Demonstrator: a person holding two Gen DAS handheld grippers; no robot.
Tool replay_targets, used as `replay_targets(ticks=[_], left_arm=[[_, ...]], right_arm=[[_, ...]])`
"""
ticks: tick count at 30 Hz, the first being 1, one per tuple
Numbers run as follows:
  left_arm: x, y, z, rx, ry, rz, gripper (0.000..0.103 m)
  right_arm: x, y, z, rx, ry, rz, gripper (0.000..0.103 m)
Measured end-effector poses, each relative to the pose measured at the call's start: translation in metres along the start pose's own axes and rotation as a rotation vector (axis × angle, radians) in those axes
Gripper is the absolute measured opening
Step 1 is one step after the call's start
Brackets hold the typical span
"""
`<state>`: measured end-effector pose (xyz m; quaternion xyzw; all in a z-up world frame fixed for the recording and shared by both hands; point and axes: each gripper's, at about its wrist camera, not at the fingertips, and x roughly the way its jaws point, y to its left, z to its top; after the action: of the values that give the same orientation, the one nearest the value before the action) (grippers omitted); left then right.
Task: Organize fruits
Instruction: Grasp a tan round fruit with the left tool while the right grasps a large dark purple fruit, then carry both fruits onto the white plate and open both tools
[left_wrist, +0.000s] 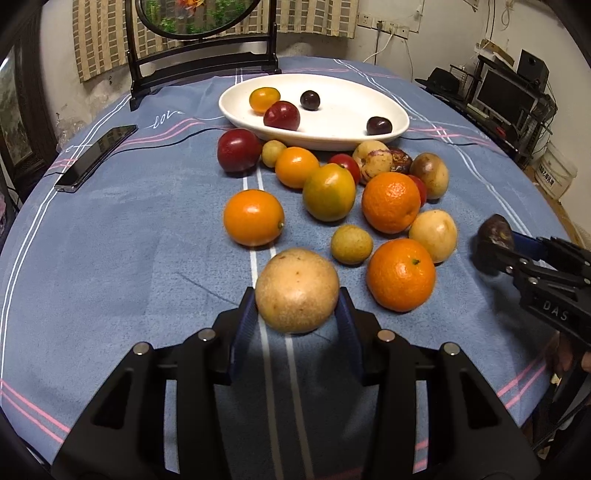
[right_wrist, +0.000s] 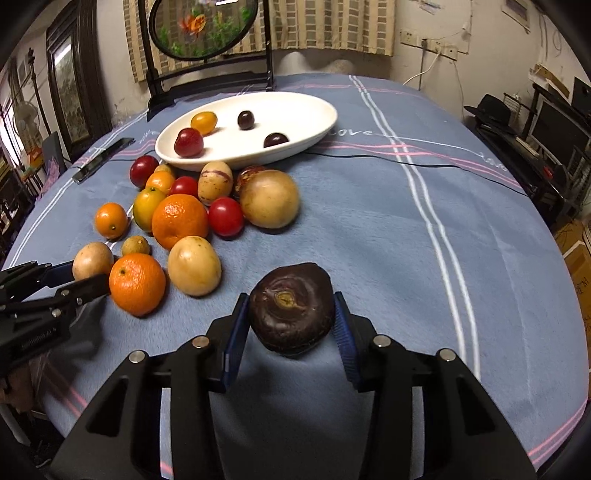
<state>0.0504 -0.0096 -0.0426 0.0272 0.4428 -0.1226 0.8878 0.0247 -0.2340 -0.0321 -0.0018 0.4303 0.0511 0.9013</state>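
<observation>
My left gripper (left_wrist: 297, 314) is shut on a tan round fruit (left_wrist: 297, 290) near the table's front; it also shows in the right wrist view (right_wrist: 92, 260). My right gripper (right_wrist: 291, 321) is shut on a dark purple wrinkled fruit (right_wrist: 291, 306), seen at the right in the left wrist view (left_wrist: 495, 230). A white oval plate (left_wrist: 332, 110) at the back holds a small orange fruit, a red plum and two dark cherries. Several oranges, tomatoes, plums and tan fruits lie loose in front of the plate, such as an orange (left_wrist: 400, 273).
A black phone (left_wrist: 98, 157) with a cable lies at the left on the blue striped tablecloth (left_wrist: 110, 258). A dark framed round screen (left_wrist: 203, 48) stands behind the plate. Shelves and a monitor stand off the table to the right.
</observation>
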Motion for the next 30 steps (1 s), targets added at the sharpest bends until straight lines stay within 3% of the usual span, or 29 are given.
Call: replay_targets(ticks=[8, 16, 23, 27, 30], left_arm=[[-0.042, -0.005, 0.011, 0.023, -0.1, -0.01, 0.044], [-0.06, -0.013, 0.054, 0.069, -0.196, 0.001, 0.044], [-0.034, -0.019, 0.111, 0.093, -0.215, 0.026, 0.044], [-0.014, -0.018, 0.139, 0.085, -0.209, 0.051, 0.044], [0.009, -0.012, 0.159, 0.063, -0.18, 0.042, 0.044]], right_arm=[[-0.044, -0.006, 0.003, 0.018, -0.104, 0.075, 0.045], [-0.07, 0.006, 0.037, -0.017, -0.231, 0.172, 0.045], [-0.047, 0.012, 0.089, -0.035, -0.255, 0.182, 0.045], [-0.015, 0.006, 0.124, 0.011, -0.212, 0.227, 0.045], [0.012, 0.007, 0.148, 0.028, -0.187, 0.208, 0.045]])
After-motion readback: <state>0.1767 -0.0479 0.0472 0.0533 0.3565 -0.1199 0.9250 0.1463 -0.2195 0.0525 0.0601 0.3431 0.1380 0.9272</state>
